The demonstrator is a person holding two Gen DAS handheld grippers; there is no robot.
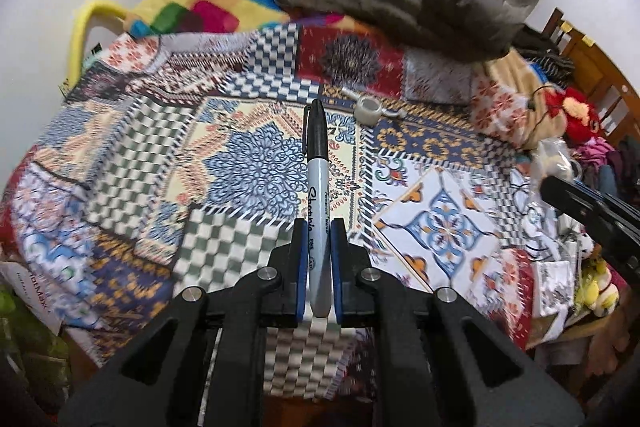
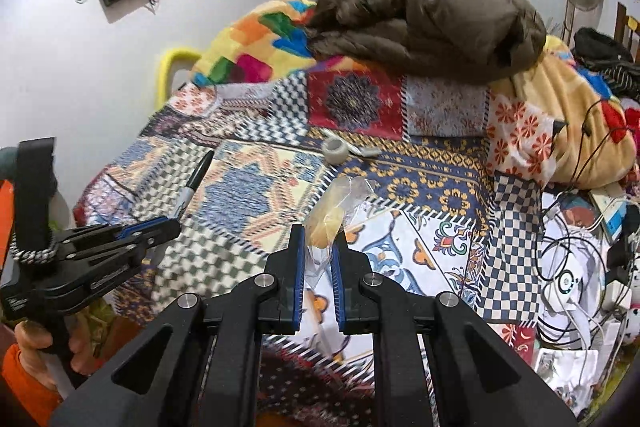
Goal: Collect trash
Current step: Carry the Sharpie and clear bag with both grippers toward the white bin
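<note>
Two black handheld grippers hang above a bed spread with a busy patchwork-print cover [image 1: 248,163], each clamped on something. From the left wrist view, the left gripper [image 1: 316,227] has its blue-padded jaws nearly closed on the grey barrel of a black-capped permanent marker [image 1: 317,163], which sticks straight out ahead, cap end forward. The right wrist view shows that same marker [image 2: 192,183] from the side, and the person's hand [image 2: 36,351] in an orange sleeve gripping the left tool's handle (something the left camera cannot see). The right gripper [image 2: 318,247] is pinched tight on a crumpled clear plastic wrapper with yellow inside [image 2: 336,207], lifted clear of the cover. Both views catch a small greyish roll of tape [image 1: 370,110] lying farther up the bed, near a heaped brown padded jacket [image 2: 432,23].
</note>
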